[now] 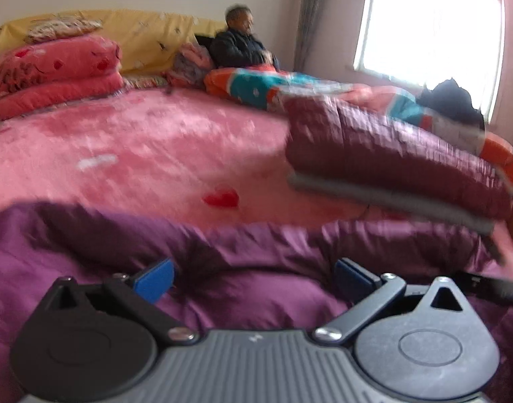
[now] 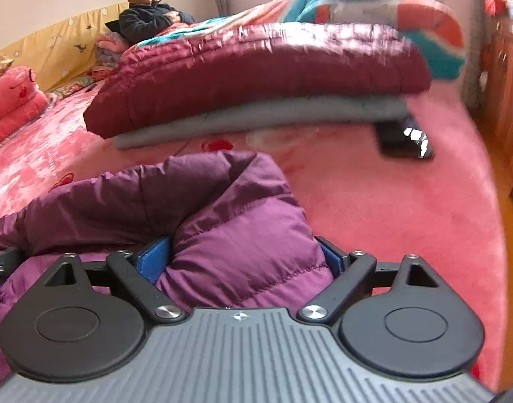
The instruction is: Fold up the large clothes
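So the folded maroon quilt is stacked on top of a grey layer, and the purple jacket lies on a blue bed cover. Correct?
Not quite. The maroon quilt does sit on the grey layer, but the bed cover under the purple jacket is pink, not blue. The right wrist view shows this clearly.

left tongs (image 1: pixel 253 277) wide apart above purple padded jacket (image 1: pixel 256 245) on pink bedspread (image 1: pixel 139 154)

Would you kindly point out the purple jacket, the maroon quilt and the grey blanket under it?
purple jacket (image 2: pixel 243 235): right wrist view, puffy fold between the fingers.
maroon quilt (image 2: pixel 256 77): right wrist view, top face.
grey blanket (image 2: pixel 256 117): right wrist view, front edge.
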The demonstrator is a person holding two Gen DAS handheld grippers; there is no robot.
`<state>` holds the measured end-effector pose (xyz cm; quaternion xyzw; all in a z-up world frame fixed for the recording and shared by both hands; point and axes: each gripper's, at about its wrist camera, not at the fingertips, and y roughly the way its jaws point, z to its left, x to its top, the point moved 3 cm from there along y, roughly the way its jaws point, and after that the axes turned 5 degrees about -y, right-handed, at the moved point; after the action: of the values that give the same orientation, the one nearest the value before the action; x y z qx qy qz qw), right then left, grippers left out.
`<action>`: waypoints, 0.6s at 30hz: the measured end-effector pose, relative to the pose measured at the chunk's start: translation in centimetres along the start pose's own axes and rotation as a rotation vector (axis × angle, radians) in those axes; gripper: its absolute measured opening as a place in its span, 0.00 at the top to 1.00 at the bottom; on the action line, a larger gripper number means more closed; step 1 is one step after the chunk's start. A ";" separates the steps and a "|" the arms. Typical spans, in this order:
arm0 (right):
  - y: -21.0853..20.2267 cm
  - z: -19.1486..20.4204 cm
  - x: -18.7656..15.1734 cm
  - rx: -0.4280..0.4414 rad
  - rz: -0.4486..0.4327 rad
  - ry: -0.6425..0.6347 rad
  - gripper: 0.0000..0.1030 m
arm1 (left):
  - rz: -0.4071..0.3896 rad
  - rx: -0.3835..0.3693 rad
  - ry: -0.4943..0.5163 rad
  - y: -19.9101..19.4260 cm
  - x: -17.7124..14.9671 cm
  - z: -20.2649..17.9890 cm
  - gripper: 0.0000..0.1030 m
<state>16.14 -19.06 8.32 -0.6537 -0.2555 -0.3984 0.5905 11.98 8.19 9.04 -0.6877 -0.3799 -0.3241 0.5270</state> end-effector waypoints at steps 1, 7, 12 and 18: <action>-0.7 0.7 0.5 -0.005 -0.024 -0.019 0.00 | -0.022 0.006 -0.006 -0.7 0.7 0.7 0.01; -2.5 3.5 2.3 0.097 -0.139 -0.017 0.00 | -0.068 0.183 -0.033 -1.1 3.3 7.2 0.01; -1.2 5.8 2.4 0.042 -0.138 -0.099 0.00 | -0.046 0.221 -0.162 0.0 3.1 11.7 0.01; 0.5 4.1 3.3 -0.196 -0.120 -0.136 0.00 | -0.013 0.237 -0.089 2.6 1.3 11.6 0.01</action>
<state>19.24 -15.58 10.78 -0.7172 -0.2936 -0.4108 0.4803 15.40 19.25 6.17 -0.6316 -0.4432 -0.2495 0.5851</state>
